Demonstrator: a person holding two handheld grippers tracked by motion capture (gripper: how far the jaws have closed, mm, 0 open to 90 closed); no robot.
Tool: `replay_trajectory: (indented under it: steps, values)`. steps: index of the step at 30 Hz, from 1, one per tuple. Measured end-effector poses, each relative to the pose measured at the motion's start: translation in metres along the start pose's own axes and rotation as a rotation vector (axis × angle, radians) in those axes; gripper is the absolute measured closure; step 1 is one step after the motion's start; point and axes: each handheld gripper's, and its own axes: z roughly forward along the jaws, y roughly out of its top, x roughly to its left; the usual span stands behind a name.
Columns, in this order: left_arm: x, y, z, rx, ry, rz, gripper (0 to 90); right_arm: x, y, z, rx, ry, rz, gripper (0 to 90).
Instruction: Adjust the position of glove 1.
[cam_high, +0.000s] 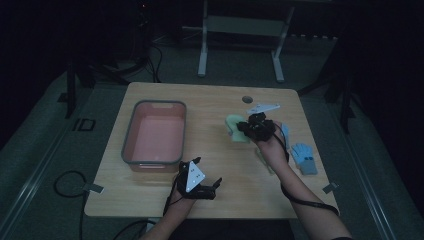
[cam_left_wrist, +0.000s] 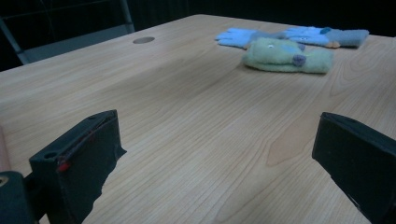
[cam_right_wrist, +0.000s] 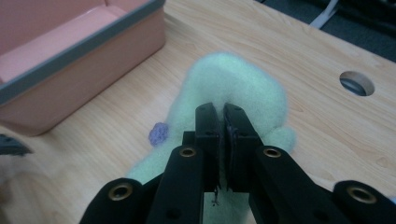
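The left gripper (cam_high: 200, 183) sits at the near edge of the wooden table (cam_high: 215, 100), held in the person's left hand just in front of the pink bin (cam_high: 154, 135). In the left gripper view its two black jaws stand wide apart with nothing but bare tabletop between them.

Farther out, the right gripper (cam_right_wrist: 220, 112) is closed — its jaws pinch the fabric of a pale green mitten (cam_right_wrist: 233, 88), and no gap shows between the pads. In the high view that gripper (cam_high: 248, 127) is right of centre, with the green mitten (cam_high: 234, 128) hanging at its left side, between the bin and the person's right hand (cam_high: 272, 145). A small purple patch (cam_right_wrist: 158, 133) marks the mitten's surface.

The left gripper view also shows a green mitten (cam_left_wrist: 285, 56) lying flat on the table, with a pair of blue gloves (cam_left_wrist: 299, 36) just behind it. In the high view a blue glove (cam_high: 304, 157) lies near the right edge of the table, beside the right forearm.

A round cable hole (cam_high: 247, 99) is set into the tabletop — well beyond the grippers, toward the far edge.
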Motion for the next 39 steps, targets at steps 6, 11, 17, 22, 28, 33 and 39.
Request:
replay_trajectory:
  steps: [6, 11, 17, 22, 28, 33, 39]
  values:
    - [0.0, 0.0, 0.0, -0.001, 0.001, 0.005, 1.5, 0.025, -0.017, -0.008, -0.015, -0.012, 0.042, 85.6]
    - [0.0, 0.0, 0.0, -0.001, -0.001, 0.0, 1.5, 0.039, -0.036, -0.003, -0.007, -0.046, 0.063, 85.6]
    - [0.0, 0.0, 0.0, -0.001, -0.001, 0.007, 1.5, 0.048, -0.055, 0.013, 0.007, -0.054, 0.134, 85.6]
    - [0.0, 0.0, 0.0, -0.002, -0.003, 0.006, 1.6, 0.053, -0.067, 0.035, 0.048, -0.071, 0.121, 85.6]
    - [0.0, 0.0, 0.0, -0.002, -0.007, 0.006, 1.5, 0.048, -0.078, 0.057, 0.092, -0.076, 0.123, 85.4]
    - [-0.001, 0.0, 0.0, -0.003, -0.002, 0.011, 1.5, 0.047, -0.087, 0.071, 0.111, -0.074, 0.106, 81.4]
    - [-0.001, 0.0, 0.0, -0.002, -0.003, 0.01, 1.5, 0.04, -0.088, 0.072, 0.112, -0.031, 0.109, 73.2]
